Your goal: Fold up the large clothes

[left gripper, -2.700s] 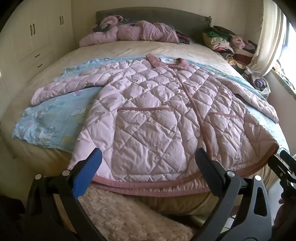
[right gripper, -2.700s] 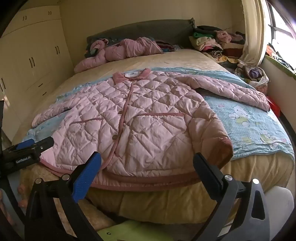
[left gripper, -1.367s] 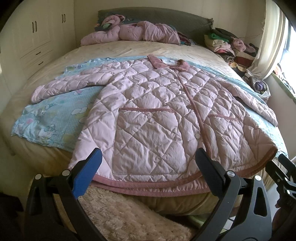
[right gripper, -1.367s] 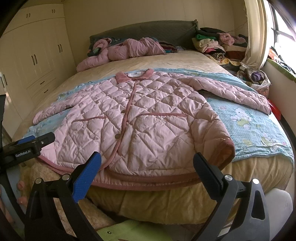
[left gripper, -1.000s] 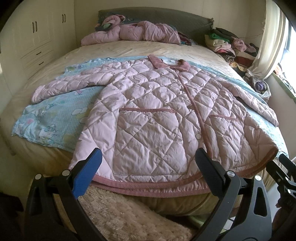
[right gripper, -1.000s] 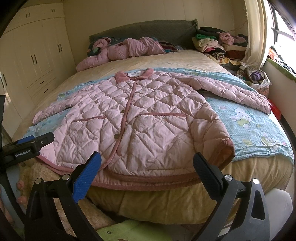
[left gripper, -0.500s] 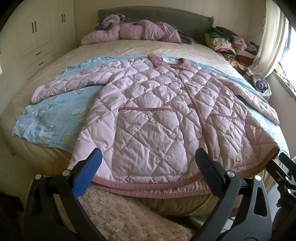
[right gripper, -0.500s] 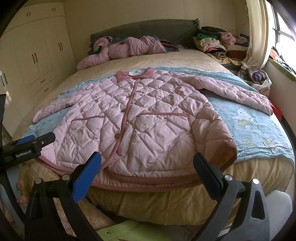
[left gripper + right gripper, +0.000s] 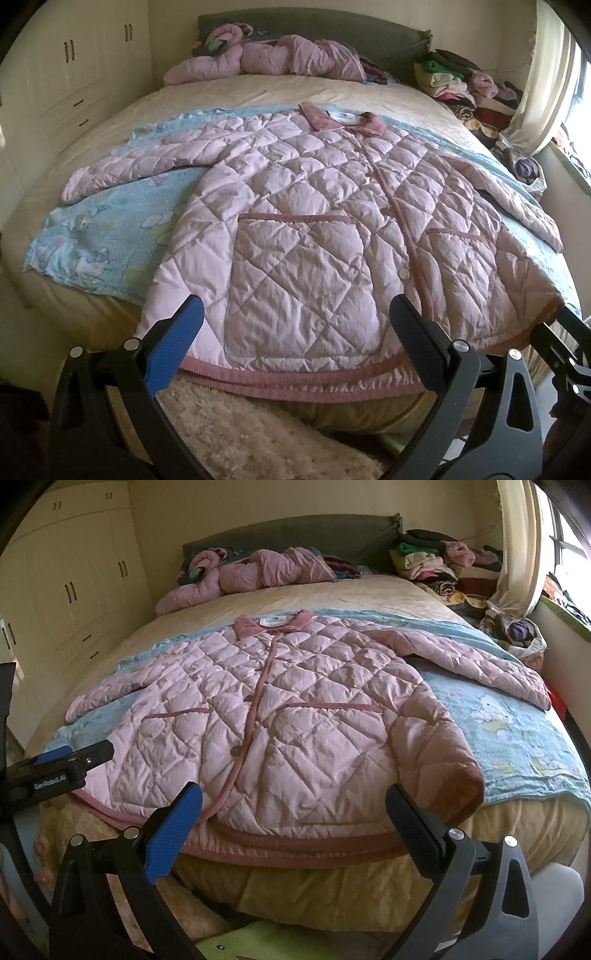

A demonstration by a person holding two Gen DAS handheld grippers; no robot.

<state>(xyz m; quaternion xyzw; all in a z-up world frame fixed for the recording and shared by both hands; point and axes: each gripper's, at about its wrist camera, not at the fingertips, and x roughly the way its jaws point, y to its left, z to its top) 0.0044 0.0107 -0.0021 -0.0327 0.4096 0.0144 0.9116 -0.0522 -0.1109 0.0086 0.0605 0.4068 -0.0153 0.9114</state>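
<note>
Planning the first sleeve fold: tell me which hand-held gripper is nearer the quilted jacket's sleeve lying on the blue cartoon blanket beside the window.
Right. The right hand-held gripper hangs off the hem below that pink quilted sleeve; the left hand-held gripper faces the opposite pocket side.

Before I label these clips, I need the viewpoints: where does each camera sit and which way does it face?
Left wrist: on the left gripper at the bed's foot, facing the headboard over the pink quilted jacket; right gripper at its edge.
Right wrist: on the right gripper, same heading; left gripper at its edge.
Shared: jacket, blue cartoon sheet.
</note>
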